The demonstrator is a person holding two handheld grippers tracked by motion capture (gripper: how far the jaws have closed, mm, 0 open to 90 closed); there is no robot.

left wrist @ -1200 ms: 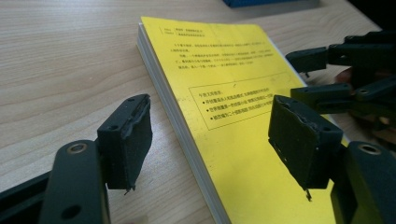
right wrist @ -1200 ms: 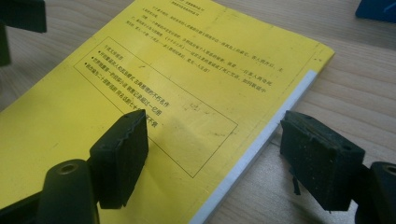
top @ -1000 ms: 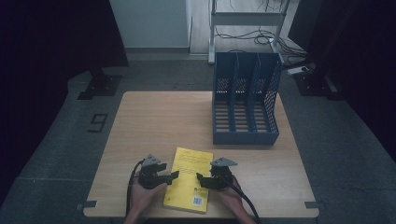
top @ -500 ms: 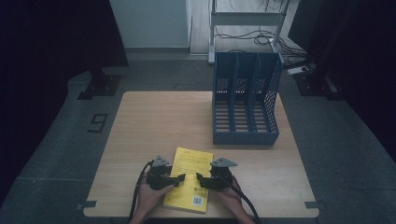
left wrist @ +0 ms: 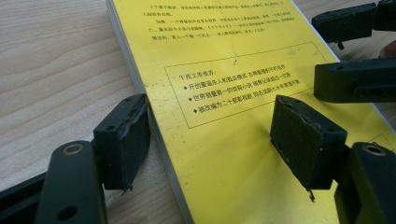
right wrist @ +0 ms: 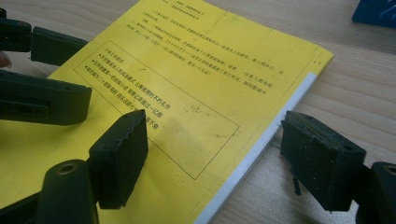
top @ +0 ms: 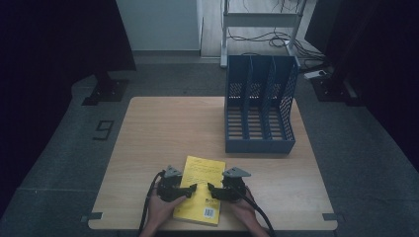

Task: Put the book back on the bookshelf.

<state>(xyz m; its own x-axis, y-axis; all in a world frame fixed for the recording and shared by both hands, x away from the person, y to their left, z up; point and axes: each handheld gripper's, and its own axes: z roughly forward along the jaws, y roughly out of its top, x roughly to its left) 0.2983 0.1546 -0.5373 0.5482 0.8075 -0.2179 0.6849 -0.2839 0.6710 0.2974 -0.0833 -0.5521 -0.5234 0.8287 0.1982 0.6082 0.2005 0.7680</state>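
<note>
Light wooden counter (top: 163,128) on grey floor (top: 59,163), dark room. Yellow paperback book (top: 200,190) flat at near edge, long axis front-to-back, slightly tilted. Left tongs (top: 187,189) and right tongs (top: 213,191) apart, each straddling one long book edge.

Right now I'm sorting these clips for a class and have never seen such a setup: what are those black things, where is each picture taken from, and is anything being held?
A person sits at a wooden table and holds a hand tool with two black jaws in each hand. The high view looks down from above: left gripper, right gripper. The other two pictures come from cameras riding on the tools.

On the table lie a yellow book, flat, and a blue file rack standing farther back.

Nothing is held. The left gripper's jaws straddle one long edge of the book, the right gripper's the other, both open, with no clamping visible.
</note>
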